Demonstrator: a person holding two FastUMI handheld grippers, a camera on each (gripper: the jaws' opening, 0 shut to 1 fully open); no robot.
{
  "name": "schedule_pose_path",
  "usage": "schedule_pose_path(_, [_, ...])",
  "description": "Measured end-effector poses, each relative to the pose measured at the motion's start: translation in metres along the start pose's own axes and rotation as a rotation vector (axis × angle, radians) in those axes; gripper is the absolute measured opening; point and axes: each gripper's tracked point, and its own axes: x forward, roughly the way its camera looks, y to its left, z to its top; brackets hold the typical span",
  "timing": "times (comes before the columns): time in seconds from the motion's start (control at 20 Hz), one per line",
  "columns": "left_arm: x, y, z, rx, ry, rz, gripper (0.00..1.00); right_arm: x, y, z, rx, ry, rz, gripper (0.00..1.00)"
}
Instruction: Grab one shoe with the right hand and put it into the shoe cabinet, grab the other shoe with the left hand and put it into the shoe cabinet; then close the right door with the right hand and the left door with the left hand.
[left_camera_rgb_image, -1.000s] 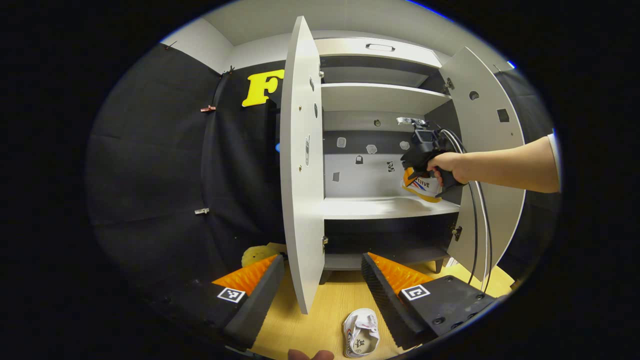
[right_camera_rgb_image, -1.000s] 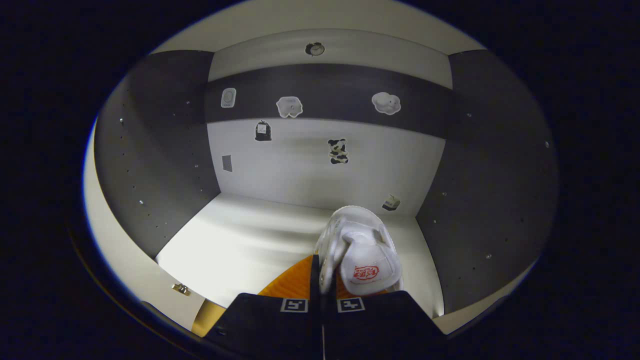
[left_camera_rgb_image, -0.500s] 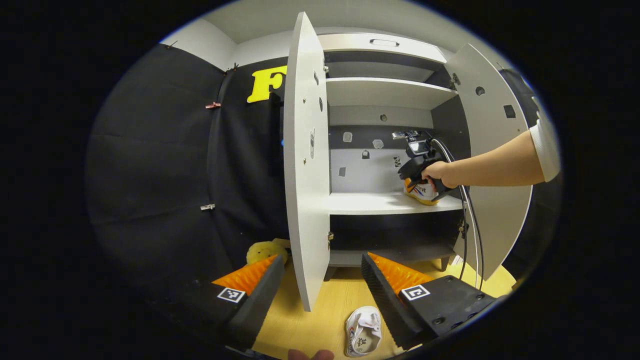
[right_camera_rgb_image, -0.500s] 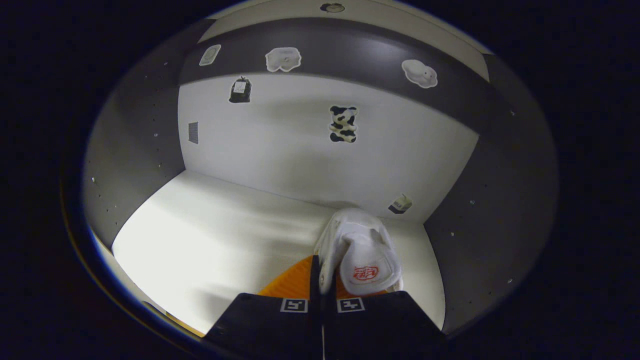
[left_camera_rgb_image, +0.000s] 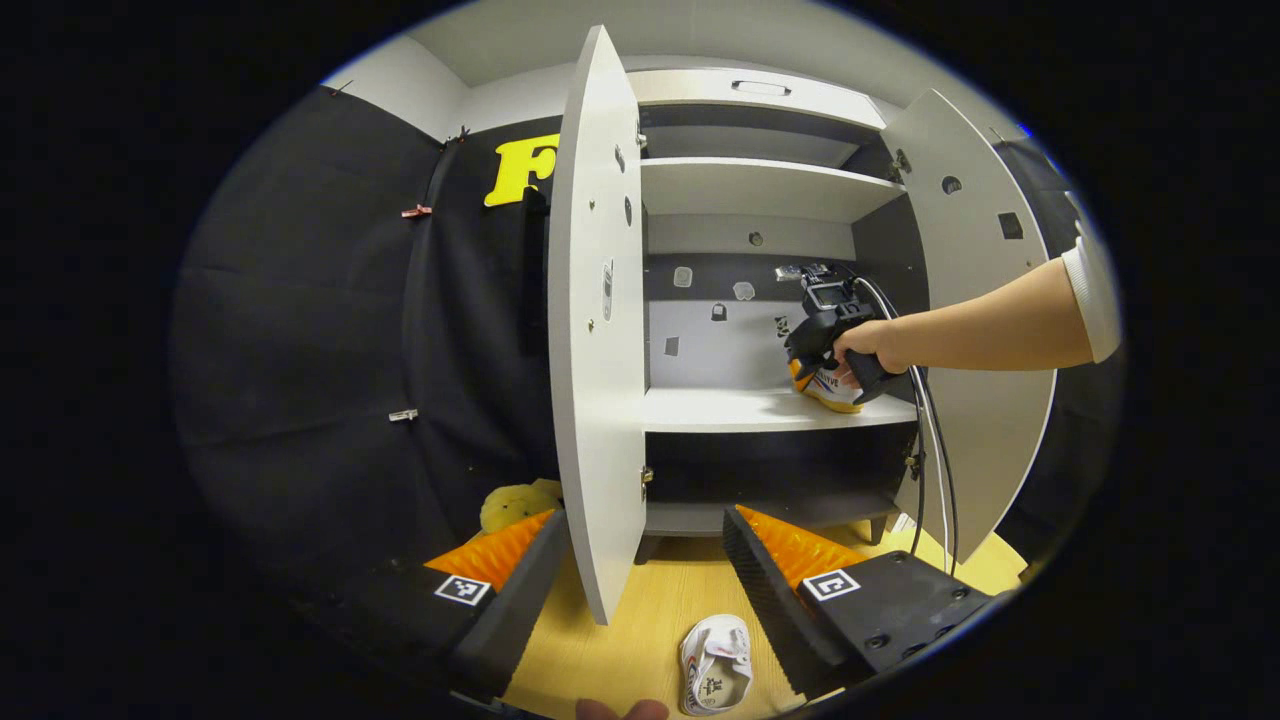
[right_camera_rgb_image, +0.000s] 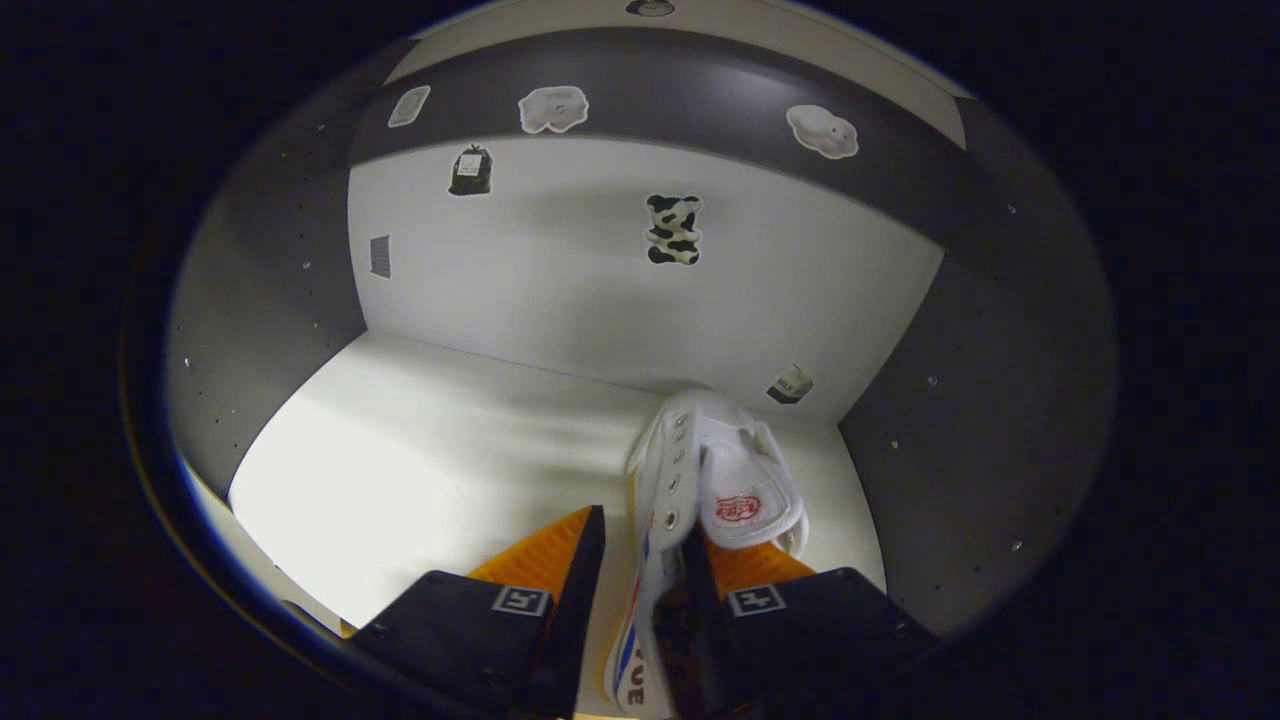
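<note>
Right tool (right_camera_rgb_image: 640, 590) stands inside the shoe cabinet (left_camera_rgb_image: 770, 190), fingers parted, with the side wall of one white shoe (right_camera_rgb_image: 715, 480) between them; the shoe rests on the middle shelf (right_camera_rgb_image: 420, 470) near the right rear corner. Left tool (left_camera_rgb_image: 640, 570) is wide apart and empty, above the floor (left_camera_rgb_image: 640, 630) where the other shoe (left_camera_rgb_image: 715, 675) lies. Both doors stand open.

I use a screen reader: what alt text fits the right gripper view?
The right gripper, jaws parted, straddles the side wall of a white shoe resting on the pale shelf inside the shoe cabinet, near its right wall.
</note>
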Motion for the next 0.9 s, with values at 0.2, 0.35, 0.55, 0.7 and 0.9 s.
schedule_pose_path(0.2, [-0.007,-0.006,0.003,-0.005,-0.016,-0.02,0.97,-0.03,0.003,0.002,-0.012,-0.044,-0.003,0.88])
schedule_pose_path(0.35, [-0.01,-0.007,0.004,-0.001,-0.024,-0.029,0.97,-0.061,0.004,0.01,0.032,-0.125,0.009,0.94])
schedule_pose_path(0.55, [-0.015,-0.005,0.003,0.015,-0.035,-0.028,0.97,-0.118,0.002,0.027,0.059,-0.295,0.038,0.98])
schedule_pose_path(0.7, [-0.018,-0.002,0.003,0.034,-0.052,-0.031,0.97,-0.174,0.0,0.031,0.1,-0.431,0.062,0.98])
schedule_pose_path(0.9, [-0.019,-0.002,0.005,0.035,-0.077,-0.032,0.97,-0.249,-0.002,-0.004,0.147,-0.515,0.082,0.98])
